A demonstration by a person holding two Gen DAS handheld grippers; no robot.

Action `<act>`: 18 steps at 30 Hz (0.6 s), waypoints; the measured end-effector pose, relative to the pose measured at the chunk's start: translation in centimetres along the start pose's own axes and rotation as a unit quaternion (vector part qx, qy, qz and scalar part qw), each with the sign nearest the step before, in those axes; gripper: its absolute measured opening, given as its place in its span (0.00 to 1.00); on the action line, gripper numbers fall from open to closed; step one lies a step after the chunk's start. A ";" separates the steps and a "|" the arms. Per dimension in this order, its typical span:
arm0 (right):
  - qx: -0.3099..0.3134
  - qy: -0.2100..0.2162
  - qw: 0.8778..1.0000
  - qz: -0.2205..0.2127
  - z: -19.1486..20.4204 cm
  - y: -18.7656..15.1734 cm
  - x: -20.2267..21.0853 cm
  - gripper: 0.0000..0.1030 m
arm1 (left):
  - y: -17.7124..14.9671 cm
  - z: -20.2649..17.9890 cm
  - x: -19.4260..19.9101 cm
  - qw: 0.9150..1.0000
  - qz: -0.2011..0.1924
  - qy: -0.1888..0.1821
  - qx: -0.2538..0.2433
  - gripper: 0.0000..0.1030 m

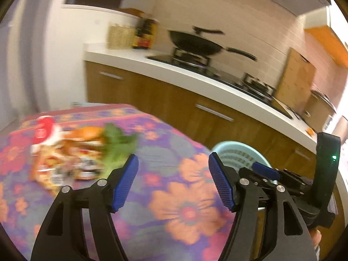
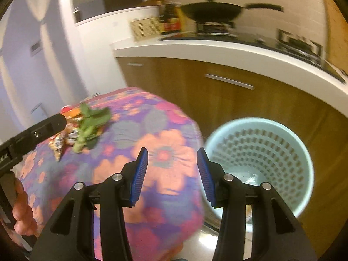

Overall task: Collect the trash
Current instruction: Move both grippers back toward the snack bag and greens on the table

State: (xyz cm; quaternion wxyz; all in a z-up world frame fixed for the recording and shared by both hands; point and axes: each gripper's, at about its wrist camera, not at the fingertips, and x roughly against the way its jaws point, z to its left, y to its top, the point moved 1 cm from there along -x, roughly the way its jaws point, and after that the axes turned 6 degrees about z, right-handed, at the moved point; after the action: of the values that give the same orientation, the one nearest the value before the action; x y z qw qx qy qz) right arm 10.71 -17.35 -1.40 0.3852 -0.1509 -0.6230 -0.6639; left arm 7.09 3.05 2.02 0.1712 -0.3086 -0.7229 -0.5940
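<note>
A pale green slotted wastebasket (image 2: 261,165) stood on the floor beside the flower-clothed table (image 2: 121,156), something pale and blurred lying at its bottom. The trash pile (image 1: 65,152), crumpled wrappers and a leafy green sprig (image 2: 89,126), lay on the table's far side, well apart from both claws. The left claw (image 1: 174,182) was spread and empty above the cloth; the right claw (image 2: 173,171), also spread and empty, hung at the table's edge just beside the basket. A black wok (image 1: 195,43) sat on the stove behind.
</note>
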 end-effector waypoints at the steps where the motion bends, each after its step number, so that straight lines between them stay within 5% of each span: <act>1: 0.009 0.005 1.000 -0.001 1.0 0.2 -0.2 0.42 | -0.1 1.4 0.8 1.000 -0.007 0.014 0.009 0.66; 9: 0.067 0.062 0.996 0.001 8.5 2.3 -2.2 0.42 | -0.2 11.7 3.2 0.994 -0.009 0.086 0.074 0.71; 18: 0.053 0.106 0.991 0.054 13.4 5.7 -7.6 0.43 | -0.3 19.0 0.5 0.988 0.060 0.084 0.113 0.71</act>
State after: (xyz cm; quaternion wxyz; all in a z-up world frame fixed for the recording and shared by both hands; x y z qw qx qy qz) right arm 16.00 -1.83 -0.10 0.4920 -0.0920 -0.6037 -0.6205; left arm 8.84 21.50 -2.38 0.3004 -0.2787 -0.7487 -0.5210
